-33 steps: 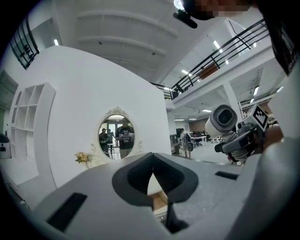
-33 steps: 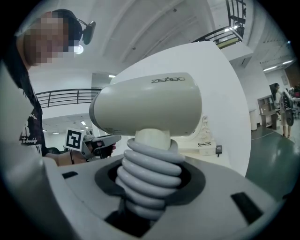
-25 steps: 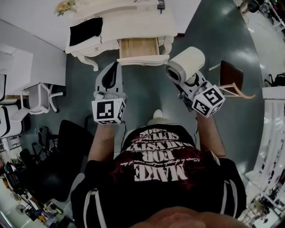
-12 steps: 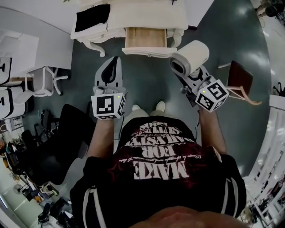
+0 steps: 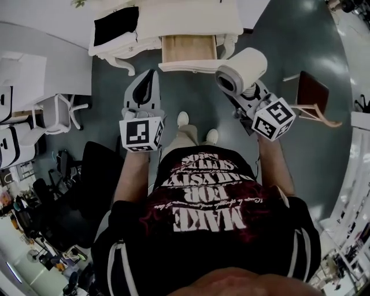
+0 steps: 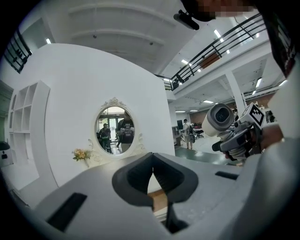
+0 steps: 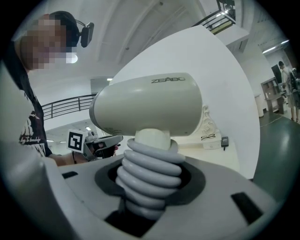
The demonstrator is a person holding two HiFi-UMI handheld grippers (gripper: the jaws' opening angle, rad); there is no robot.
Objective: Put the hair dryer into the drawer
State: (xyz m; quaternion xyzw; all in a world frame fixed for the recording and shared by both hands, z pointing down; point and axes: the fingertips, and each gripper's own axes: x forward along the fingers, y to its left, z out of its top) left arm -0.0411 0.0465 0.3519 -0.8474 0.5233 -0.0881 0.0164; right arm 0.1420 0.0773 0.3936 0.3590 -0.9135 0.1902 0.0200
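- The step in hand looks like the carry: the hair dryer (image 5: 243, 74) is up in the air, not yet in the drawer (image 5: 188, 47).
- The right claw (image 5: 250, 97) is closed round the dryer's ribbed grey handle. The right gripper view shows both jaws pressing on the ribs, with the cream barrel standing above them.
- The barrel is held at the right of the scene, near the drawer's right front corner but short of it. Its dark open end faces back toward the person.
- The left claw (image 5: 143, 92) has its jaws brought together at the tips with nothing between them. It hangs level at the left, well apart from the dryer and pointing toward the table (image 5: 191, 17).
- The drawer is pulled out from the front of the white table at the far middle. Its wooden floor shows bare, so I judge it ready to take the dryer.
- The person's feet stand on the floor (image 5: 196, 98) between the two claws, a little short of the drawer's front.
- Next, I judge, the right claw must go farther and leftward until the dryer is over the opening. It can then sink until the dryer rests on the wood.
- The barrel looks bulky against the drawer's width, so laying it along the drawer before the jaws let go seems wise.
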